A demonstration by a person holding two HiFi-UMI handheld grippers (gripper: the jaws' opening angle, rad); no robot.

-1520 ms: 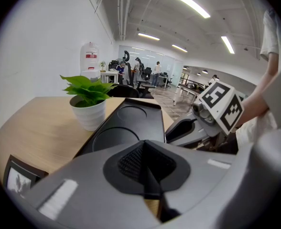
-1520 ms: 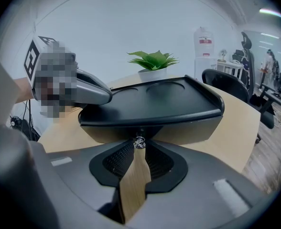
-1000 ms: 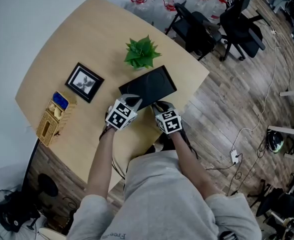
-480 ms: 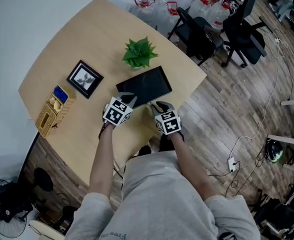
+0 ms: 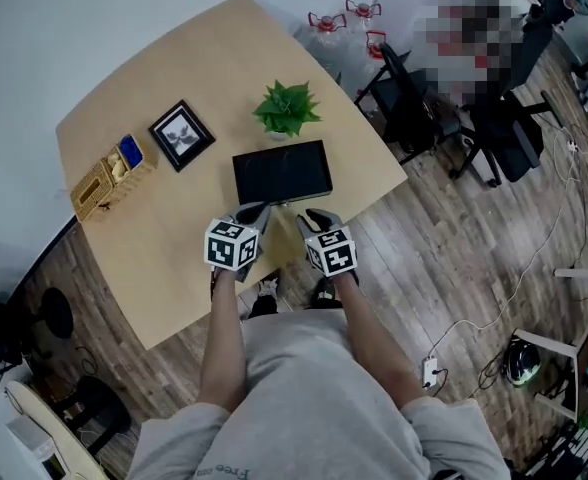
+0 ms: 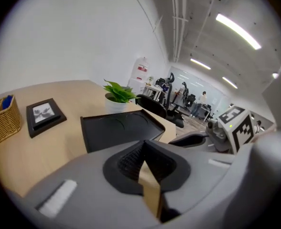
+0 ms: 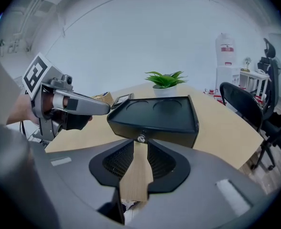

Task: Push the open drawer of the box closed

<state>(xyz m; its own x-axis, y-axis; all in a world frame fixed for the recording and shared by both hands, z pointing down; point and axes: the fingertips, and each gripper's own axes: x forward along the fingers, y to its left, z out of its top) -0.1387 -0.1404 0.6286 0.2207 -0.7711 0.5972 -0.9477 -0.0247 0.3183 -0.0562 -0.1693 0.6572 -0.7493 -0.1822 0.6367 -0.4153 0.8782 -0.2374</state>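
Wood table (image 5: 174, 68) in front of me: potted plant (image 5: 287, 108) near the far edge, black pic frame (image 5: 182, 135) well to its left. A wicker basket (image 5: 99, 186) sits at the left corner w/ sth blue (image 5: 129, 151) in its end compartment, can't tell what. Beyond the table on the right, black office chairs (image 5: 414, 108) stand on plank floor (image 5: 474, 268), and clear water jugs (image 5: 346, 16) w/ red handles sit by the white wall (image 5: 64, 28).
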